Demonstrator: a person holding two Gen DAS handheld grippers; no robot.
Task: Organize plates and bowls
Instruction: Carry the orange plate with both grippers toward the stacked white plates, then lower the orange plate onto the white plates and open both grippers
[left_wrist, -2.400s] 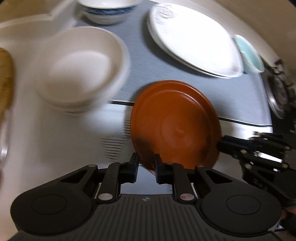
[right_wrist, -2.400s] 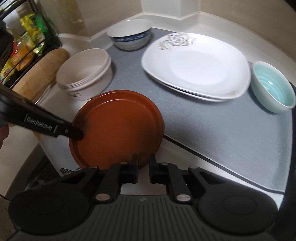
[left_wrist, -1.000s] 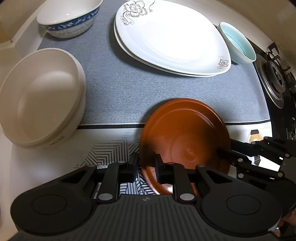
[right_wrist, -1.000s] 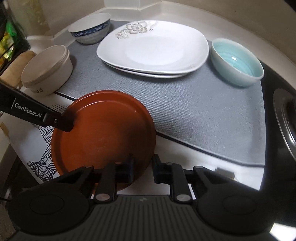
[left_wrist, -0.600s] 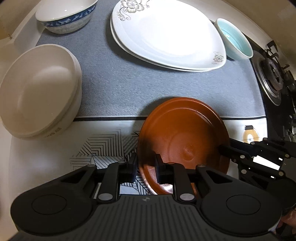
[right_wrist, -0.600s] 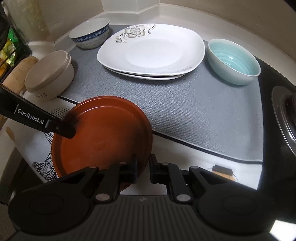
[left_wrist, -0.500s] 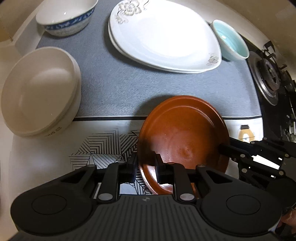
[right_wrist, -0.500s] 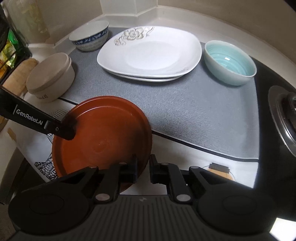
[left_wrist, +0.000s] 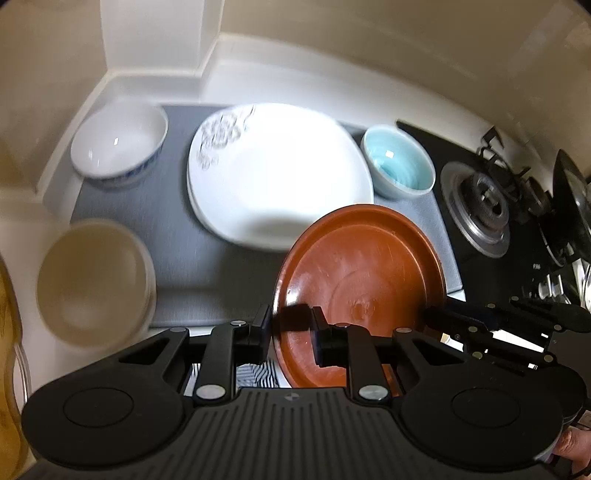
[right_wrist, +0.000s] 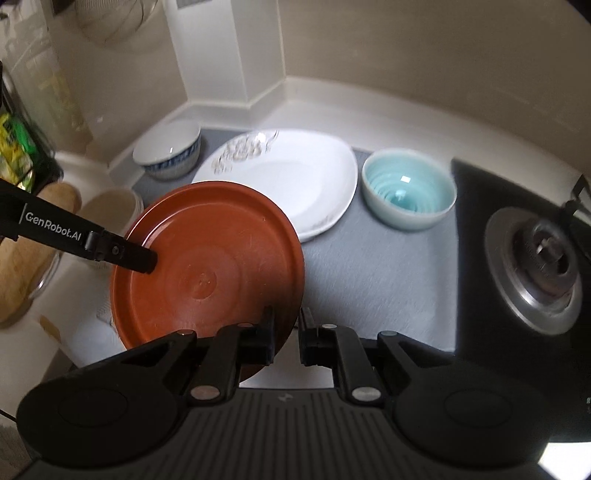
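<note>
Gripping opposite rim edges, the left gripper (left_wrist: 290, 334) and right gripper (right_wrist: 286, 338), both nearly closed, held the brown plate (left_wrist: 364, 280) above the grey mat (right_wrist: 373, 284); uneven motion risked slippage.

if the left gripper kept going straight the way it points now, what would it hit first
Apart from the brown plate its jaws already hold by the rim, the left gripper would probably reach the grey mat, just short of the white plates; depth is unclear.
</note>
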